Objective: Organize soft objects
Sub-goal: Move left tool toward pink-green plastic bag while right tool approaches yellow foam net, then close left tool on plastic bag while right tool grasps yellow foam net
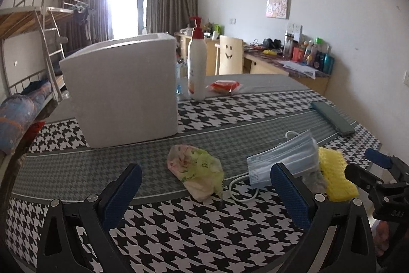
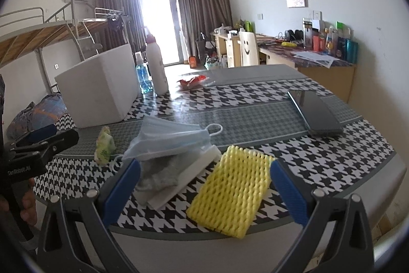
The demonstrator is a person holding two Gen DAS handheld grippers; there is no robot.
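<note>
On the near edge of the bench, the soft things lie in a loose row: a yellow foam net sleeve, partly overhanging the edge, a blue face mask draped over a grey cloth and a white foam sheet just beside it, and a crumpled printed plastic bag farther left. Behind them stands a white foam box, probably where they belong. The right tongs are spread wide and empty, straddling the sleeve and the stack. The left tongs are likewise wide open, holding nothing, just short of the bag. The likely risks: closing on this span could pinch mask and sleeve together, nudging the sleeve could tip it off the edge, and the mask's ear loop may drag its neighbours. A dark phone and a lotion bottle lie well apart.
</note>
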